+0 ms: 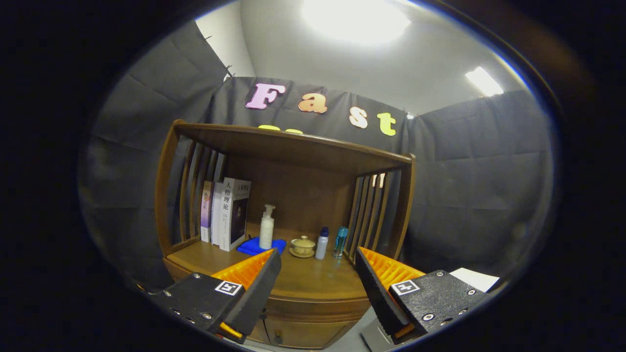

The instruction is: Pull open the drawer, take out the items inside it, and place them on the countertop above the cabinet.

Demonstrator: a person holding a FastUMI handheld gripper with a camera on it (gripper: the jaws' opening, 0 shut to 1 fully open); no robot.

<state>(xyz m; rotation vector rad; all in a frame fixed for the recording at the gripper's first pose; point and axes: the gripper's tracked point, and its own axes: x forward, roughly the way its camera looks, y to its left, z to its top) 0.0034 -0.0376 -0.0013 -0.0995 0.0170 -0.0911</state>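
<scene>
Gripper [318, 259] spread wide, grasping nothing; drawer [313, 309] shut, below and between the fingers, under the countertop [313, 281]; looks like stiff wood, likely sliding with some drag; small knob [278, 336] lower down, maybe a door's; contents hidden.

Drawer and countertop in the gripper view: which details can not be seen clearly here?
- Drawer contents: it is closed, its front partly behind the open hand-held gripper.
- Blue cloth: partly behind the pump bottle and one finger.
- Book title: too small.
</scene>
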